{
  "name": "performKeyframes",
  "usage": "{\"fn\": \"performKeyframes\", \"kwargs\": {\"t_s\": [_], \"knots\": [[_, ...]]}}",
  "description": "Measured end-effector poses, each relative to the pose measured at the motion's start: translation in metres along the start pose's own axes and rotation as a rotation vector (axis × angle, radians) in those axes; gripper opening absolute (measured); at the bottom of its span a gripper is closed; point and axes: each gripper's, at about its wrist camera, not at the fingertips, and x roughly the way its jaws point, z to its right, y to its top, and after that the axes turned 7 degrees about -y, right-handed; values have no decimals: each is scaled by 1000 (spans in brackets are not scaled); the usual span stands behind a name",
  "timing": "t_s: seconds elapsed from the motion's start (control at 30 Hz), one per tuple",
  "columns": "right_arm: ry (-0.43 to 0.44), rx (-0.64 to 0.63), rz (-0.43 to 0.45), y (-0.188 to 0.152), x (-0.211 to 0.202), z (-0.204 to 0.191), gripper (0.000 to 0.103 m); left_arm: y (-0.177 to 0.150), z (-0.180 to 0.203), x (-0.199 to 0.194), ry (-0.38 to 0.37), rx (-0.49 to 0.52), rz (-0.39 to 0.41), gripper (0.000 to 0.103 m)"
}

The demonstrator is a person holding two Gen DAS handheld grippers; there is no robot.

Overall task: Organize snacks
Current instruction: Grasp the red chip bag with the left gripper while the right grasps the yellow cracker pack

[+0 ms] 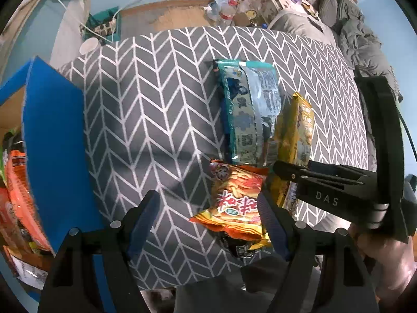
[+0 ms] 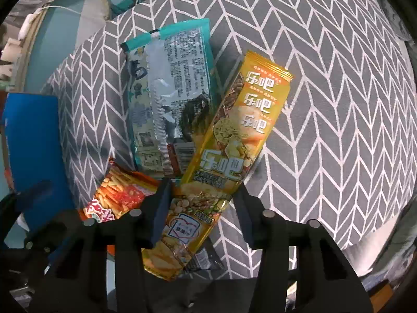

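Your left gripper (image 1: 208, 219) hangs over the grey cloth (image 1: 161, 109) with its white herringbone lines, and its jaws stand wide with nothing pressed between them. In the left wrist view the orange snack bag (image 1: 234, 203) lies at lower centre, just inside the right-hand finger and partly hidden by it; whether that finger touches the bag you cannot tell.

Your right gripper (image 2: 202, 208) sits low in its own frame, jaws narrowed around the near end of the yellow snack pack (image 2: 234, 140). The pack runs up and to the right from between the fingers. The left finger lies against the pack's edge, while the right finger's contact cannot be judged, so you cannot say that the pack is clamped.

The teal and silver pack (image 2: 169, 91) lies printed back up, left of the yellow pack in the right wrist view, with the yellow pack's lower part overlapping its corner. The orange bag shows at lower left there, its near part hidden behind the left finger.

A blue box (image 1: 52, 135) stands at the left edge of the left wrist frame, beside the cloth, with orange packets (image 1: 18, 182) visible inside it. In that same view your right gripper enters from the lower right, over the yellow pack.
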Motion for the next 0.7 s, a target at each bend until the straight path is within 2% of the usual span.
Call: {"fn": "performKeyframes", "kwargs": {"t_s": [0.13, 0.23, 0.53, 0.6, 0.7], "knots": [[-9, -13, 12, -1, -5, 13, 35, 2, 3, 6, -42, -12, -23, 79], [-49, -22, 15, 0, -12, 28, 31, 3, 9, 10, -63, -7, -31, 82], [-180, -118, 55, -5, -22, 66, 31, 2, 25, 38, -50, 44, -100, 82], [-173, -119, 53, -5, -21, 74, 32, 0, 25, 46, -44, 43, -112, 82], [-155, -107, 45, -5, -18, 85, 38, -4, 24, 57, -38, 28, -132, 82]]}}
